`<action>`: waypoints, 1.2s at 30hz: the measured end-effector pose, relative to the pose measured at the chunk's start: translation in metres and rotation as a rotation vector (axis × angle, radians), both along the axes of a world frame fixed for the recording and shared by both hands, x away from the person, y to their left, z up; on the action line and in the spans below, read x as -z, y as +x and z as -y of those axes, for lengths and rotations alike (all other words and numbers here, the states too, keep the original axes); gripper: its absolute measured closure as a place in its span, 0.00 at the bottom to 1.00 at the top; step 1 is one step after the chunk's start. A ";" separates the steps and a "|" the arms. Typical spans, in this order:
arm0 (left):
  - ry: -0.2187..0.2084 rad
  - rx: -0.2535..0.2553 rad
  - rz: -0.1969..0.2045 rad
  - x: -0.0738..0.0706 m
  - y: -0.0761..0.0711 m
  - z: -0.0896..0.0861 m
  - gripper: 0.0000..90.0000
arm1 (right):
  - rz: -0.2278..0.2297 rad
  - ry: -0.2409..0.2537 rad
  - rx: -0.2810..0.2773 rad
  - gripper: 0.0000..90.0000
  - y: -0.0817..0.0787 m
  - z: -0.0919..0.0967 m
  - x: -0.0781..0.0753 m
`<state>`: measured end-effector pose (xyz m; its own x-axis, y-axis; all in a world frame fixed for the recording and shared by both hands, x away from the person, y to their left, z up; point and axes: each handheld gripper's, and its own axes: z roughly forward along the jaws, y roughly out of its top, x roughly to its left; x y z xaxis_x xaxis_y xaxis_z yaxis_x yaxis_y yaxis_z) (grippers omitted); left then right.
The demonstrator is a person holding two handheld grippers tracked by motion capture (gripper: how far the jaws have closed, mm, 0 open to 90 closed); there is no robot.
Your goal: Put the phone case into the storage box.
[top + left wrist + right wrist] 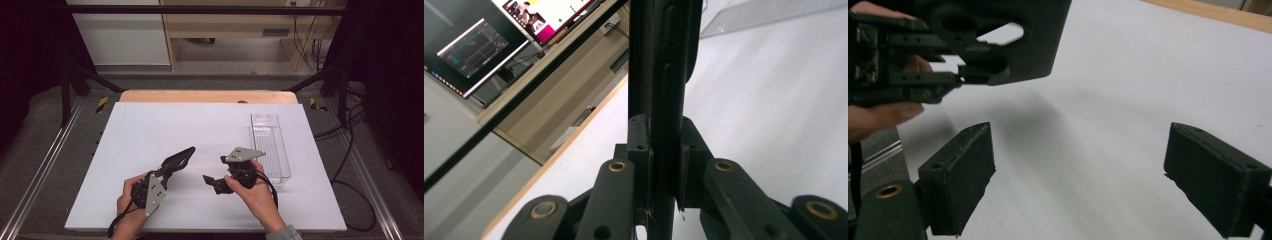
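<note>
A black phone-shaped slab (177,159) with side buttons (669,60) and a cut-out at one corner (1018,45) hangs tilted above the white table top (150,125). My left gripper (164,172) is shut on its lower end, with a pad pressed against each flat face (666,160). In the high view my right gripper (214,170) is just right of the slab, pointing left towards it. Its jaws stand wide open (1093,180) with only bare table between them. In the right gripper view, the left gripper (973,75) and its hand are at the upper left.
A long clear plastic tray (270,145) lies on the right side of the table, just beyond my right hand. The table's wooden far edge (207,96) runs across the back. Cables (350,140) trail on the floor to the right.
</note>
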<state>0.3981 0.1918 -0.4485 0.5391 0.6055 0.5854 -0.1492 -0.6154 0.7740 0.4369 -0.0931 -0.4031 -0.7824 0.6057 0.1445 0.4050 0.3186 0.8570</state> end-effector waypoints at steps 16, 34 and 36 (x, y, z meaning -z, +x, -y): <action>-0.171 -0.005 -0.076 -0.007 0.001 -0.011 0.89 | 0.078 0.048 0.033 0.15 -0.007 -0.006 0.019; -0.308 0.001 -0.151 -0.006 0.004 -0.019 0.89 | 0.125 0.068 0.137 0.11 -0.006 -0.008 0.029; -0.311 0.006 -0.152 -0.006 0.004 -0.018 0.89 | 0.140 0.063 0.147 0.10 -0.006 -0.008 0.030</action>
<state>0.4018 0.2101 -0.4426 0.6103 0.7388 0.2858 -0.0204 -0.3461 0.9380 0.4311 -0.0855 -0.4330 -0.7013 0.7081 0.0821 0.3189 0.2086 0.9246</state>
